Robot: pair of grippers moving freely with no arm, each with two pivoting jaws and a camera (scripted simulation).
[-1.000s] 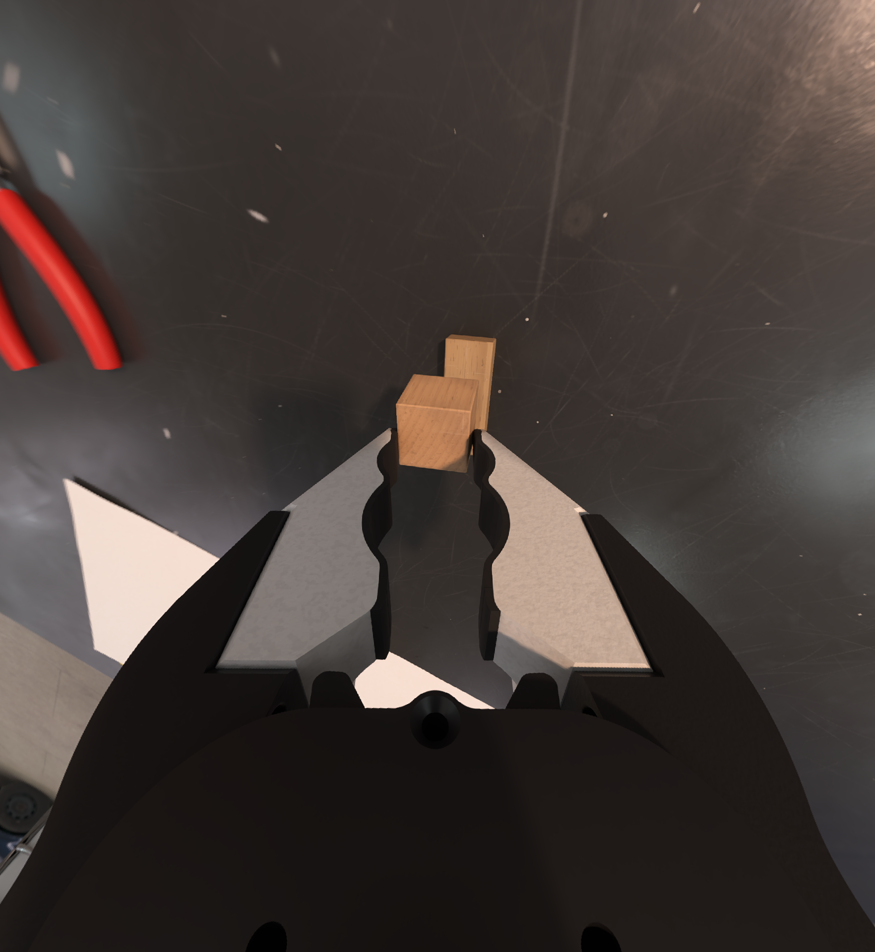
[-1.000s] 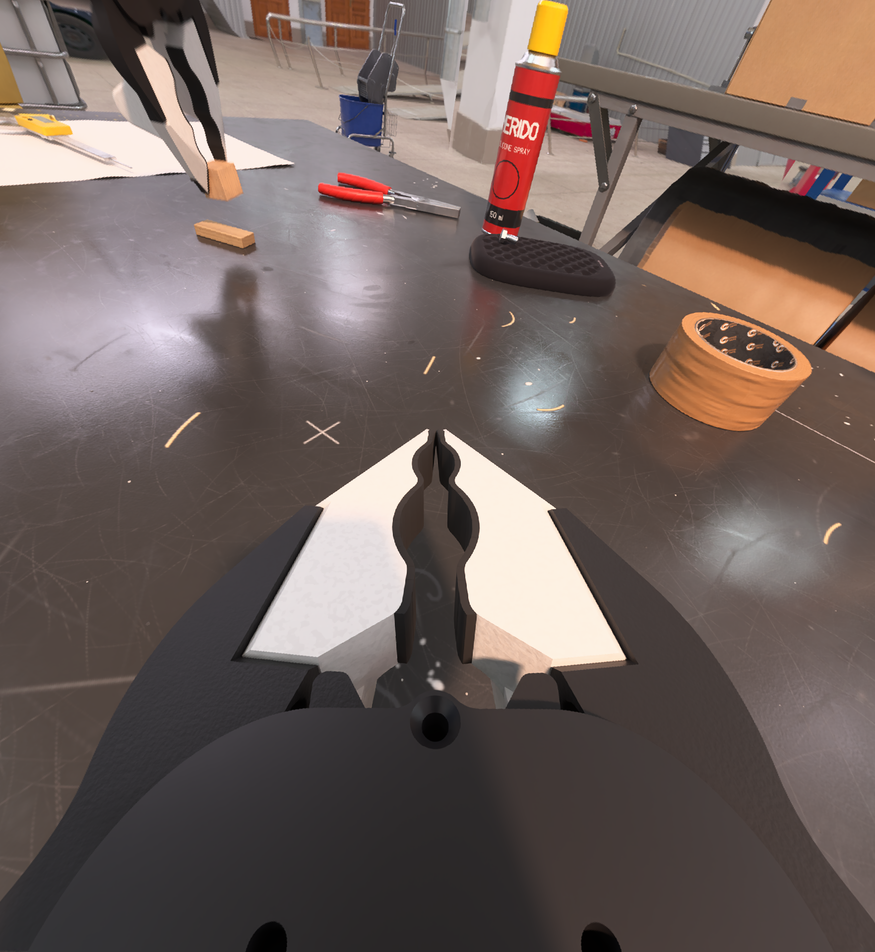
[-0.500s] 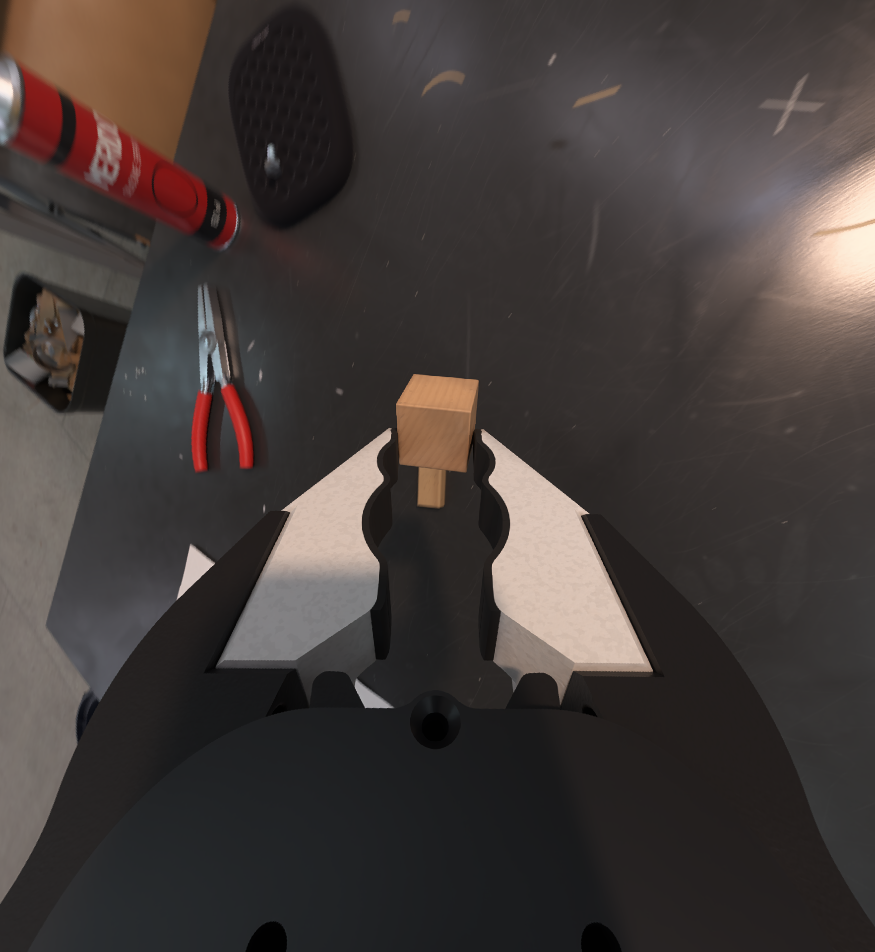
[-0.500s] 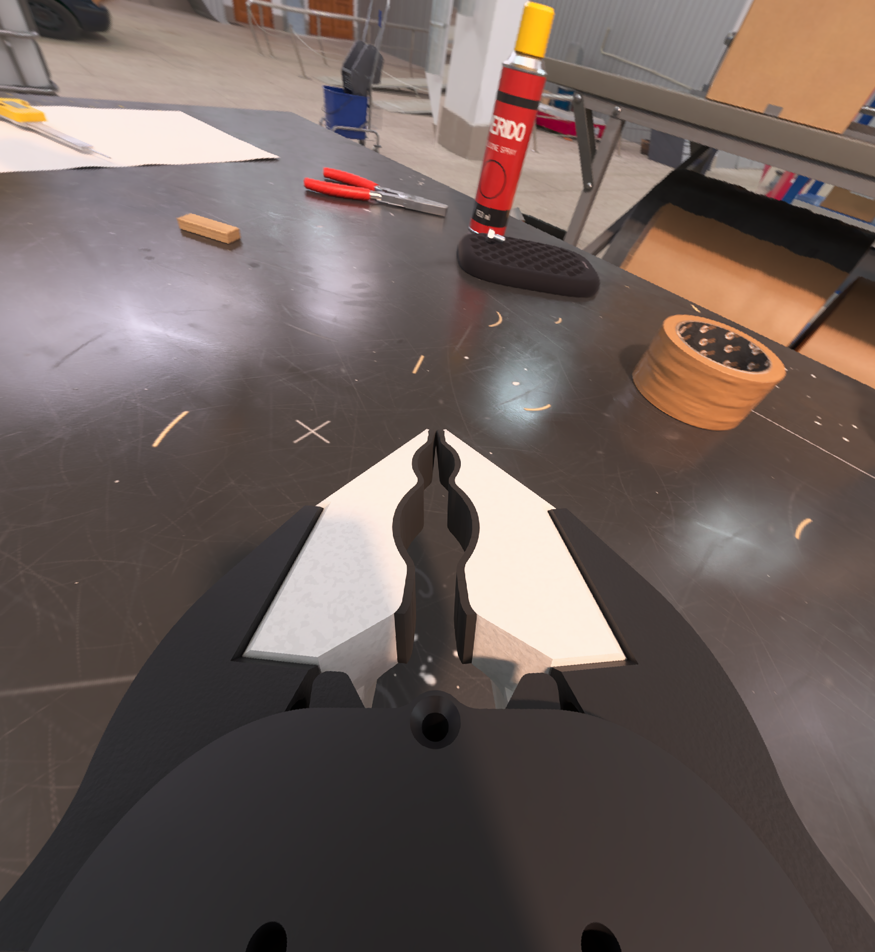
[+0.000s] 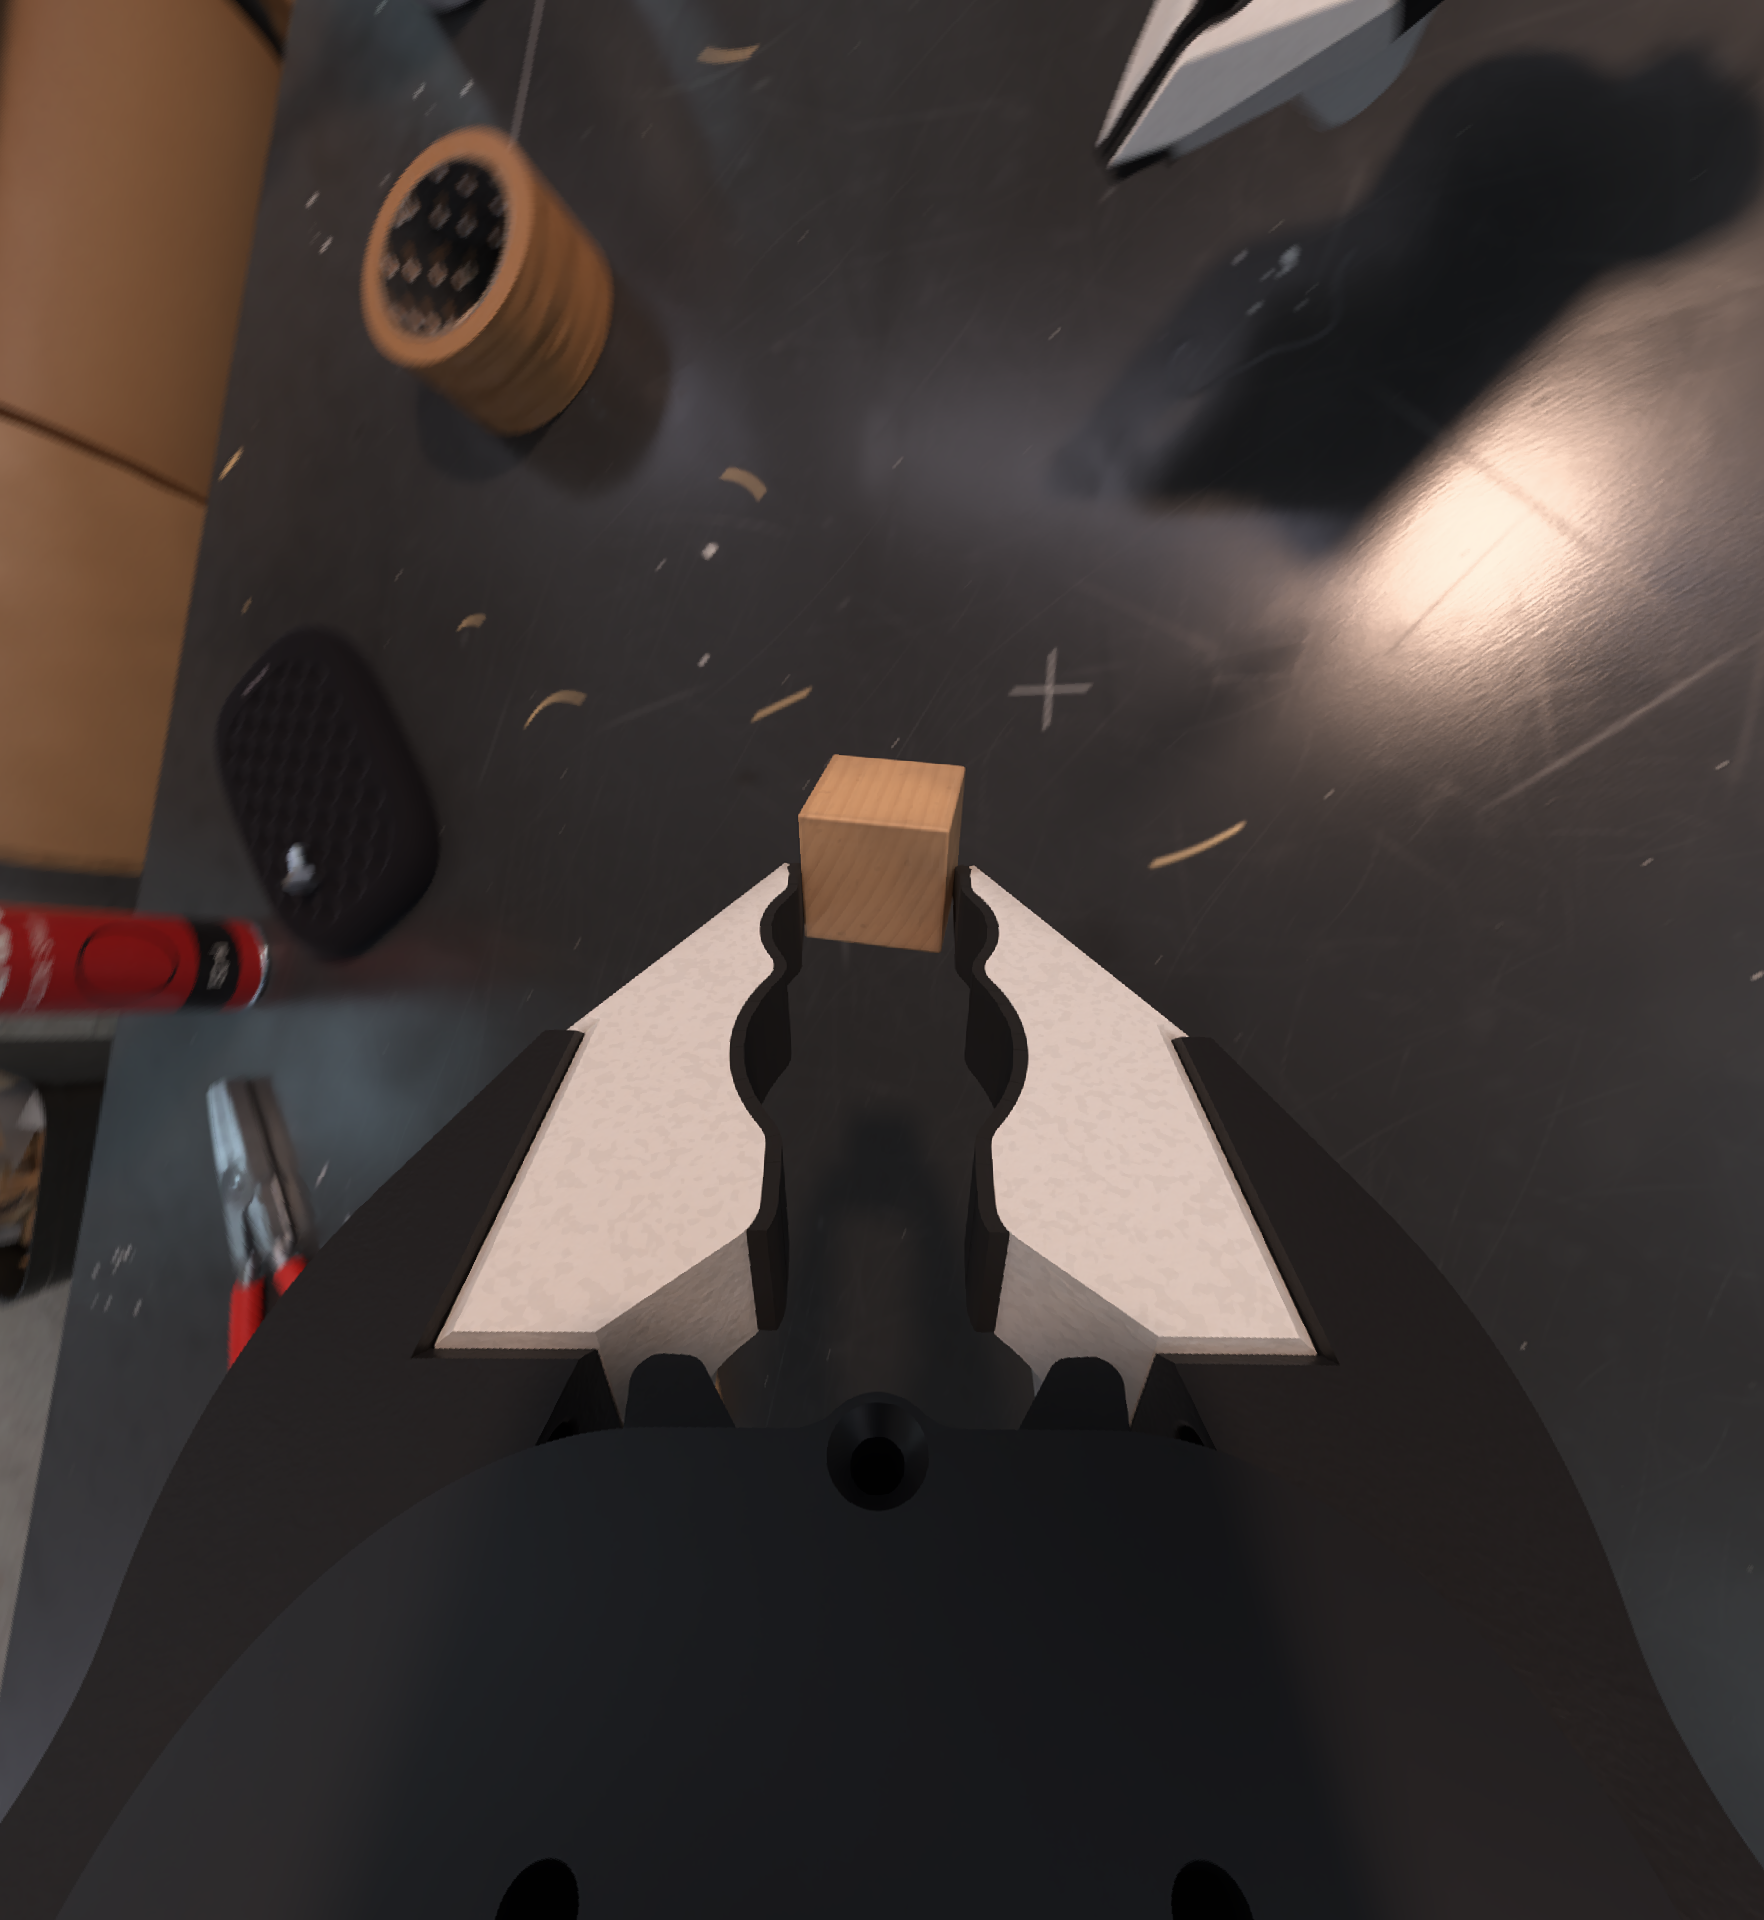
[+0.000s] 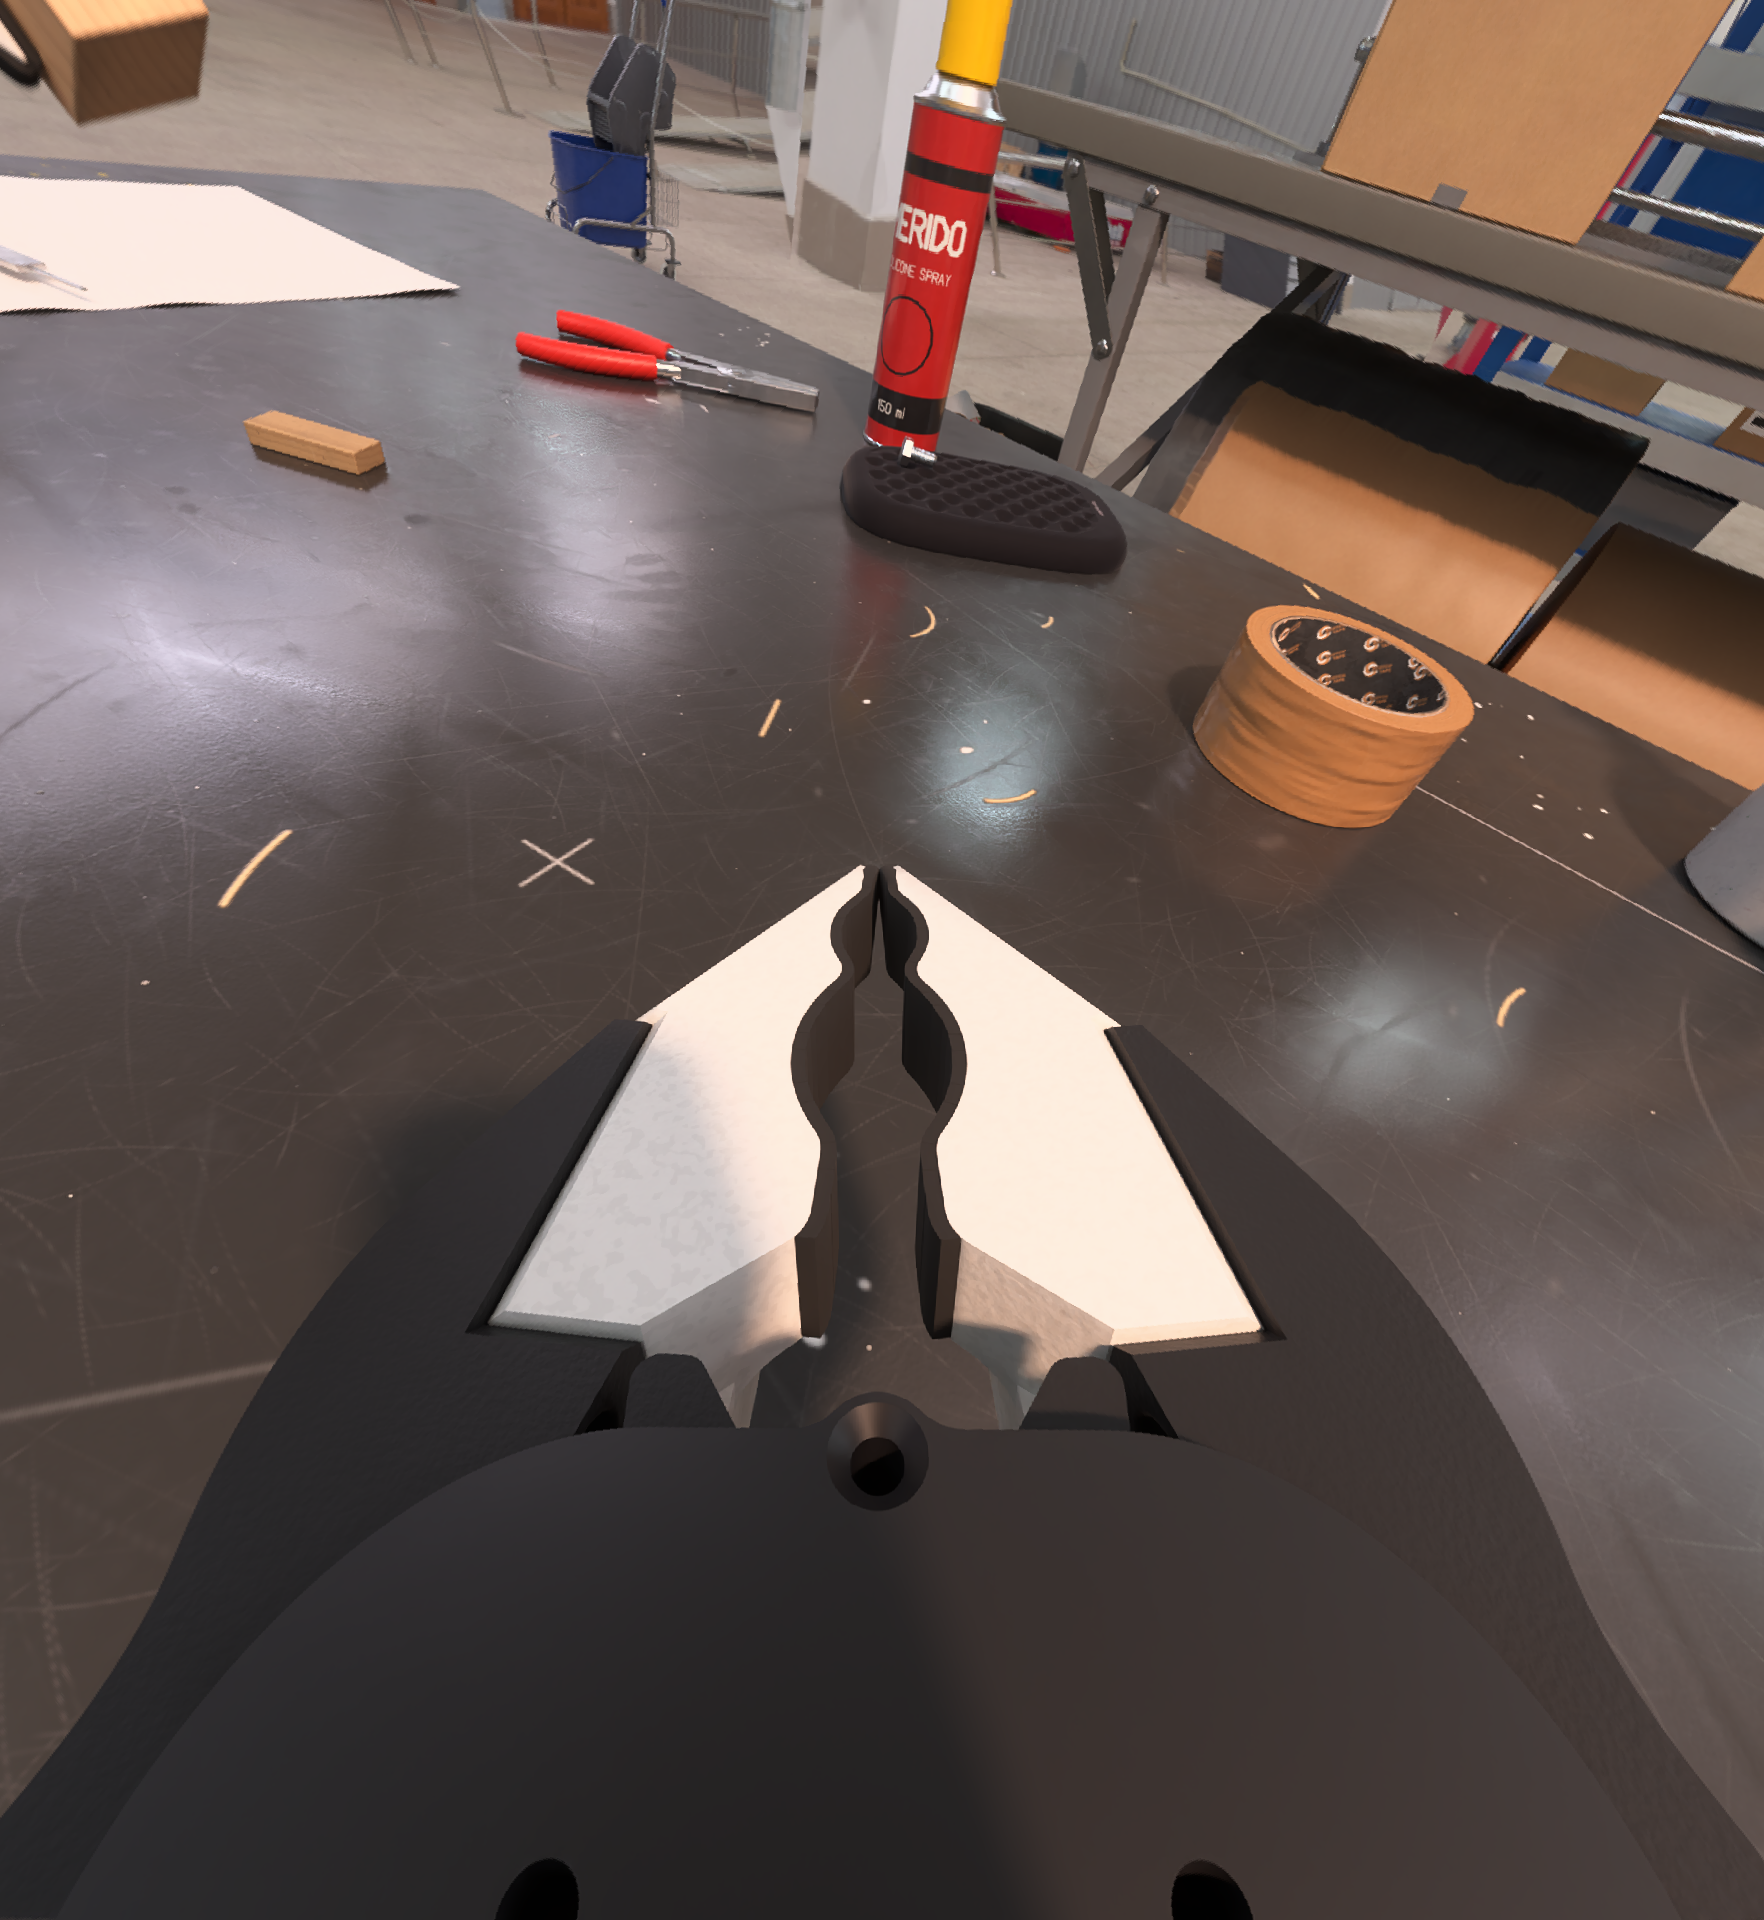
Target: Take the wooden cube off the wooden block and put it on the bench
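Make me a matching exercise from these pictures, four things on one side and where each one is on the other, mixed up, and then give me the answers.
Things:
1. wooden cube
2. wooden block
3. spray can
4. tape roll

Places:
A. lying flat on the bench, near the red pliers
B. on the bench beside the cardboard boxes
C. clamped in the left tool, off the bench
D. standing upright behind the black mesh pad

Pairs: 1-C, 2-A, 3-D, 4-B

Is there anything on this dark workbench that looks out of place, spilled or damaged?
Small pale wood shavings lie scattered over the scratched dark workbench. A small metal screw rests on the black honeycomb pad. Nothing looks spilled or broken.
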